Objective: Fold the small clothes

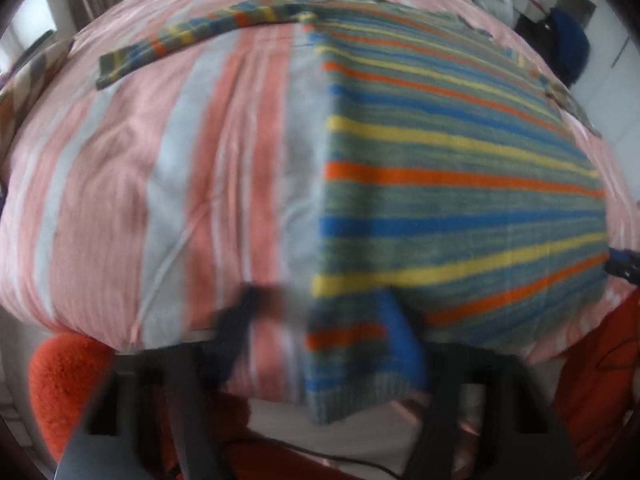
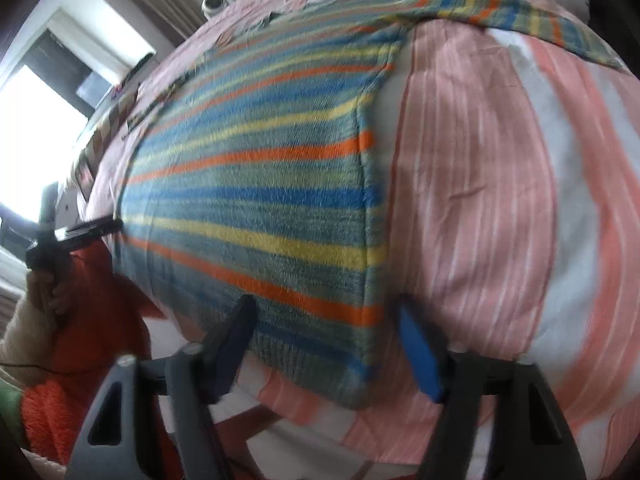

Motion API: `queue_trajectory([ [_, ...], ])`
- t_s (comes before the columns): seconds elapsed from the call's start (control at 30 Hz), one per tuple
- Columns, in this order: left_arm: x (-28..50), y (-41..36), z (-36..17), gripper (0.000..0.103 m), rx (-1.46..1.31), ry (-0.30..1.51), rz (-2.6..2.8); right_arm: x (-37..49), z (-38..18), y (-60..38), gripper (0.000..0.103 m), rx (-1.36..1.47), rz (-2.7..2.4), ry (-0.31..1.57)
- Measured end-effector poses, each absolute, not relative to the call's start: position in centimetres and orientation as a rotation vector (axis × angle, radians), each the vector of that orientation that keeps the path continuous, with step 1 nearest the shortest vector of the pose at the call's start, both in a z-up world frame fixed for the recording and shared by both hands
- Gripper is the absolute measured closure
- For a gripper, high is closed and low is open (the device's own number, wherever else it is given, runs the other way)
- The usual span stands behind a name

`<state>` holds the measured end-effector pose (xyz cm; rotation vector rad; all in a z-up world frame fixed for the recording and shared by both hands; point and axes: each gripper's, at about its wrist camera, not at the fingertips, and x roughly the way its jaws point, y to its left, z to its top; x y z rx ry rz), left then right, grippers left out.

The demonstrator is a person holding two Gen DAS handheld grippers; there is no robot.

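**Striped sweater flat on the bed, both grippers at the hem**

Pink, salmon and white striped bedding (image 1: pixel 208 168) fills pretty much everything in both wrist views, with bright window light (image 2: pixel 28 132) off to one side in the right wrist view and some pale cabinets and a dark blue thing (image 1: pixel 570 46) way back in the left one.

On top of the bedding lies the knitted grey-green sweater with orange, yellow and blue stripes (image 1: pixel 460 184). Body is spread flat, one long sleeve (image 1: pixel 192 36) stretched out sideways across the bedding, and the ribbed hem (image 2: pixel 320 364) hangs a bit over the near edge of the bed.

Fuzzy orange-red fabric (image 1: pixel 68 380) sits below the bed edge, looks like the person's clothing but it's blurry.

Left gripper (image 1: pixel 320 316): fingers spread apart, one dark finger out over the bare bedding, the blue-padded one lying on the sweater's hem corner. Not pinching anything that I can see.

Right gripper (image 2: pixel 324 320): also spread wide, the two fingers sitting either side of the sweater's other hem corner, cloth between them but not squeezed.
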<state>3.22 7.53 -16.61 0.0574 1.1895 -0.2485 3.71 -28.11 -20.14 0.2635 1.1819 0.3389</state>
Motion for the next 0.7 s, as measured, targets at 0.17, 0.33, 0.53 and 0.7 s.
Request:
queue_trajectory([
  [0.17,1.1,8.8,-15.4,0.103,-0.032,1.229,-0.287,2.6,-18.2,-28.6,0.099,0.215,0.341,1.213],
  [0.33,0.2,9.7,-17.2,0.103,0.023,1.295,-0.207,1.1,-18.1,-28.7,0.100,0.122,0.264,1.247],
  [0.53,0.4,8.5,-16.1,0.090,0.080,1.244,-0.187,2.2,-19.0,-28.7,0.087,0.127,0.259,1.228],
  [0.7,-1.6,10.5,-11.9,0.028,-0.010,1.077,-0.138,0.0,-16.3,-30.1,0.038,0.131,0.205,1.142],
])
